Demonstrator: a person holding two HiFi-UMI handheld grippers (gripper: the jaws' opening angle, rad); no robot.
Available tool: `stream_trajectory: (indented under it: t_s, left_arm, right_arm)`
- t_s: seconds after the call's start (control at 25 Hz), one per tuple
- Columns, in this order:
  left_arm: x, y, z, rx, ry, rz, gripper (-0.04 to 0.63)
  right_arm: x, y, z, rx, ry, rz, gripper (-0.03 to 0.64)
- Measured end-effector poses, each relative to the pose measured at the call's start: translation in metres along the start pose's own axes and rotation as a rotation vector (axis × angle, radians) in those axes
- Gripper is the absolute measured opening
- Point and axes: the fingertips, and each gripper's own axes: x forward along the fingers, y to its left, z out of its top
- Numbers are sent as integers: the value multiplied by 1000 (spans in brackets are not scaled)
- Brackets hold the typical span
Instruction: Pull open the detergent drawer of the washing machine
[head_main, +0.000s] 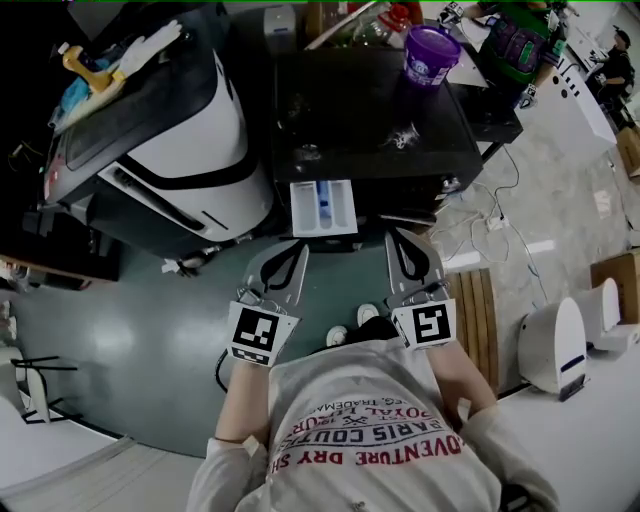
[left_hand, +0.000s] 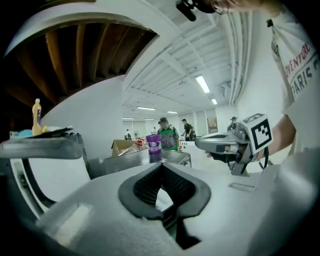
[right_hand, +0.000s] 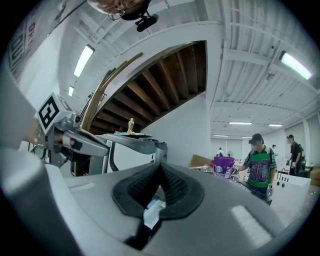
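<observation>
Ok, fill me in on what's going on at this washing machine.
A person stands at the dark washing machine with a gripper in each hand. The white detergent drawer already sticks out of the machine's front, pulled open. The left gripper and the right gripper are both shut and empty, held near the drawer, one to each side. A purple tub sits on top of the machine.
</observation>
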Motion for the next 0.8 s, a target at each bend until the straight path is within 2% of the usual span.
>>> stream_trajectory:
  t_s: [0.08,0.16,0.44,0.8]
  left_arm:
    - [0,0,6,84,23,9,-9]
    - [-1,0,13,117,26,15,-9]
    - [-3,3,31,89,-31,33,-9]
    - [-5,9,34,69,-44,46,-9]
  right_arm:
    - [0,-2,3,-2,-3,-5,0]
    - [-3,-2,5,0,-1,-15,0]
    - [-4,10,17,27,-18,39,0]
    - [1,14,22,7,-12,28,0]
